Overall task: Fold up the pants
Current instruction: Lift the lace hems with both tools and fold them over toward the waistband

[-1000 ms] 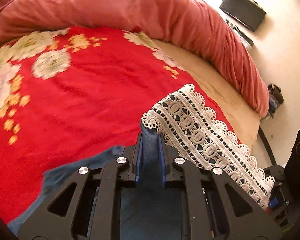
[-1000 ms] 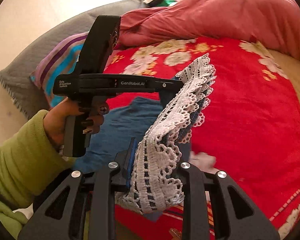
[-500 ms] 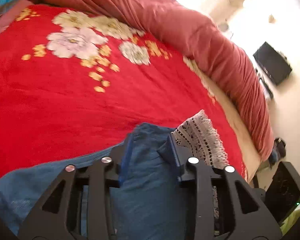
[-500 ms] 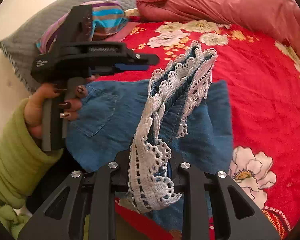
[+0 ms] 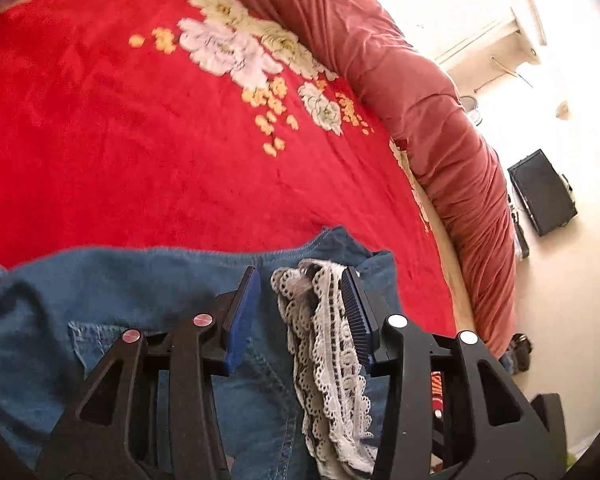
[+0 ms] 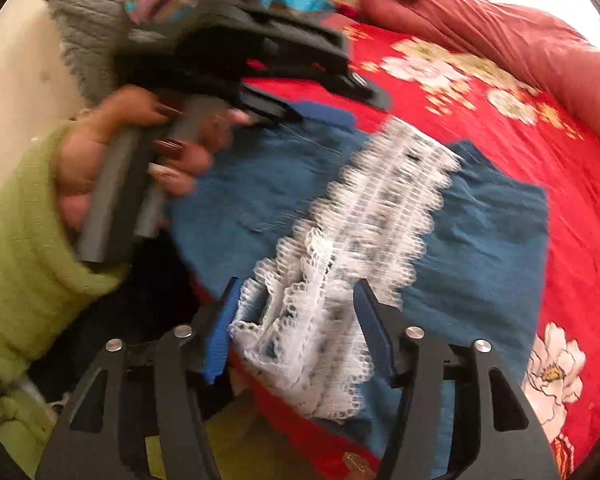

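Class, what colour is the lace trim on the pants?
White lace trim, clearest in the left wrist view.

1. The pants (image 5: 148, 296) lie flat on the blanket (image 5: 140, 140), which covers the bed.
2. The lace hem (image 5: 328, 360) lies on top of the pants, folded over them.
3. In the left wrist view, the left hand-held gripper (image 5: 300, 312) stands over the pants, with the lace hem between its parted jaws, against the right-hand one.
4. In the right wrist view, the right hand-held gripper (image 6: 296, 336) has the lace hem's near end between its parted jaws.
5. The rolled duvet (image 5: 440, 128) lies along the blanket's far edge.
6. The pillows (image 6: 100, 28) lie behind the left hand (image 6: 140, 152), at the left of the right wrist view.
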A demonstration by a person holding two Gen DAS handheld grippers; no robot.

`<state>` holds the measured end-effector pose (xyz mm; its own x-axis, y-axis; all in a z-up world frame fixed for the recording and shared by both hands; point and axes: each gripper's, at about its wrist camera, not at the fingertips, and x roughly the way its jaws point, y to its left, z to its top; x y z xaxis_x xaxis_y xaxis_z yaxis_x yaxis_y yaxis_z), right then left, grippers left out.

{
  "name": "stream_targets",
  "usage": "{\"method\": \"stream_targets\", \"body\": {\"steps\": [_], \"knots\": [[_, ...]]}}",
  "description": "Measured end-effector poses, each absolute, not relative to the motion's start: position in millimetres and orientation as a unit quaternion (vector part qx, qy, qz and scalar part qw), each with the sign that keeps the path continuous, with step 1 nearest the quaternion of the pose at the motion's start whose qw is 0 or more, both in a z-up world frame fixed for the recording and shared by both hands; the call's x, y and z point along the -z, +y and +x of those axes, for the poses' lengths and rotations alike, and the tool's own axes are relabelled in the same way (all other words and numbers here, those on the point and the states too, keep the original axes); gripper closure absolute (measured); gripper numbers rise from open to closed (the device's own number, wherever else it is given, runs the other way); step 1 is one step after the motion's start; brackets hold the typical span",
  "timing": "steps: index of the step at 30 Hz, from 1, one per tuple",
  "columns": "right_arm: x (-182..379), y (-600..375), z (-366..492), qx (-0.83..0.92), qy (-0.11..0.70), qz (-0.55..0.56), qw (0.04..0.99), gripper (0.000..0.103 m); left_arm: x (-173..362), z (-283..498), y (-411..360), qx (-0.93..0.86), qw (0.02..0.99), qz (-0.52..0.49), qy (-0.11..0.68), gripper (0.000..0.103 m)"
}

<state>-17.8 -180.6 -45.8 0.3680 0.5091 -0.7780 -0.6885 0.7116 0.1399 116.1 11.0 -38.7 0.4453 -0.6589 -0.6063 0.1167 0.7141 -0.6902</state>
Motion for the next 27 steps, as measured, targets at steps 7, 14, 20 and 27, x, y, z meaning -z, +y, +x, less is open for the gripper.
{"method": "stream_targets", "body": {"steps": [7,14,20,27], "knots": [[10,-215,-13,-0.356,0.380,-0.068,0.851,0.037,52,119,2,0.256,0.771,-0.314,0.491,0.064],[38,-259,38,-0.258,0.426,-0.032,0.867,0.037,47,133,-27,0.233,0.790,-0.254,0.507,0.090],[48,-268,52,-0.233,0.432,-0.028,0.871,0.037,11,133,-37,0.243,0.823,-0.209,0.469,0.091],[68,-266,64,-0.215,0.450,-0.046,0.866,0.033,37,139,-31,0.193,0.829,-0.174,0.495,0.085]]}}
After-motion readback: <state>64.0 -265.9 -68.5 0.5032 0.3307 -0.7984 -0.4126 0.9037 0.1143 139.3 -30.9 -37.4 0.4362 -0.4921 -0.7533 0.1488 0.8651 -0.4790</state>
